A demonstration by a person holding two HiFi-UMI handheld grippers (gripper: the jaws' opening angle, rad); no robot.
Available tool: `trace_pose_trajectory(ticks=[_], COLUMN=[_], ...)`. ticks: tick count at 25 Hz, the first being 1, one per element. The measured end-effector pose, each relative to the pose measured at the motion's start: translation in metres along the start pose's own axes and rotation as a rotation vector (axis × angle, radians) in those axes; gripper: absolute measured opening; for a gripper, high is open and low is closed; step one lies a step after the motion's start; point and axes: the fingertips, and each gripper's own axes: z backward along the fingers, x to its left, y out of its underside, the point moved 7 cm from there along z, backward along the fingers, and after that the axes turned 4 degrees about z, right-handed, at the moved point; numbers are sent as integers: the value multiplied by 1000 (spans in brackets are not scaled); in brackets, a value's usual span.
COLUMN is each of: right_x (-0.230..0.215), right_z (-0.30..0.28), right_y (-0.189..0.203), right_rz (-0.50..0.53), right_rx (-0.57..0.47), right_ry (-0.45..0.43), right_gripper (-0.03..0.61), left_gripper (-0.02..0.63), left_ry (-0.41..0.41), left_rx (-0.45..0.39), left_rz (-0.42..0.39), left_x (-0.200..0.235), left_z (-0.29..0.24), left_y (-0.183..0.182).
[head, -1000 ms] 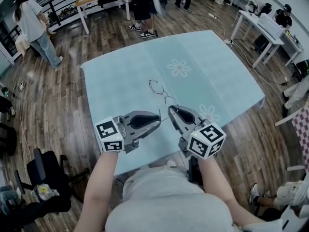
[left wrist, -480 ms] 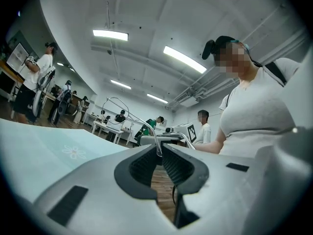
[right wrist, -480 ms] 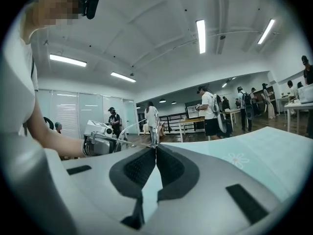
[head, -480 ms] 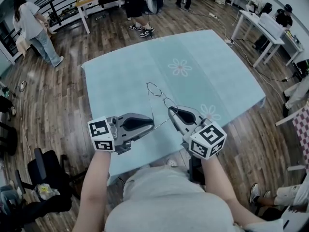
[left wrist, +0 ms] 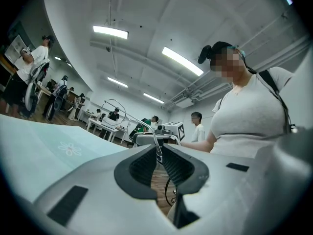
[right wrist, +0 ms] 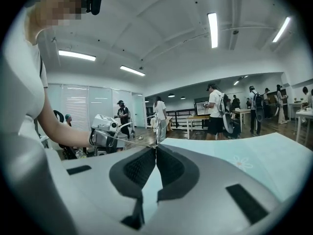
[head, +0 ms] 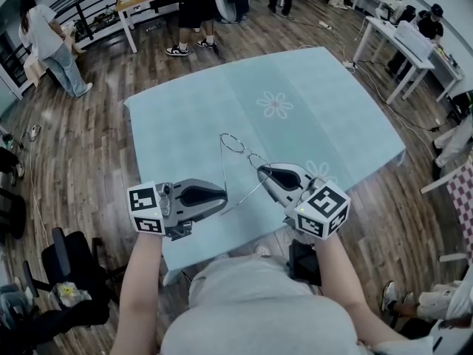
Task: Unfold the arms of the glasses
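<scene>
We see the table (head: 318,102), covered with a light blue cloth with a flower print (head: 274,104). All places here are given from this table.

The glasses (head: 233,143) are a thin wire pair with round lenses. They do not lie on the table; they are held in the air above its near part, between the two grippers.

The left gripper (head: 224,192) is above the near edge of the table, toward its left corner. In the left gripper view its jaws (left wrist: 159,151) are pressed together on one thin arm (head: 223,165) of the glasses. This arm runs from the jaws away over the table to the frame.

The right gripper (head: 260,170) is above the near edge too, more to the right side. In the right gripper view its jaws (right wrist: 155,150) are closed on the wire of the glasses at the other end of the frame. We cannot tell the exact part. A second thin wire goes from there toward the left gripper.

Beyond the far edge of the table, some persons (head: 194,9) stand on the wooden floor (head: 96,124).
</scene>
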Motion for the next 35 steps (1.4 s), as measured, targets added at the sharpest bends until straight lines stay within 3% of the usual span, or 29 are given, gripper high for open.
trace_pose_trajectory(ticks=[9,20,35], right_x=[-16,-20,-27], right_z=[5,6,11], right_y=[-2,1,11], right_rz=[86,170,179], right_rx=[28,49,65], right_ry=[-80,-117,-68], right_gripper=[11,11,11], left_gripper=[43,43,28], left_ry=[13,-7,-204], left_rx=[17,59,-28], left_rz=[14,12,-47], left_x=[-5,-4,10], left_z=[7,25,58], left_y=[1,-1,-6])
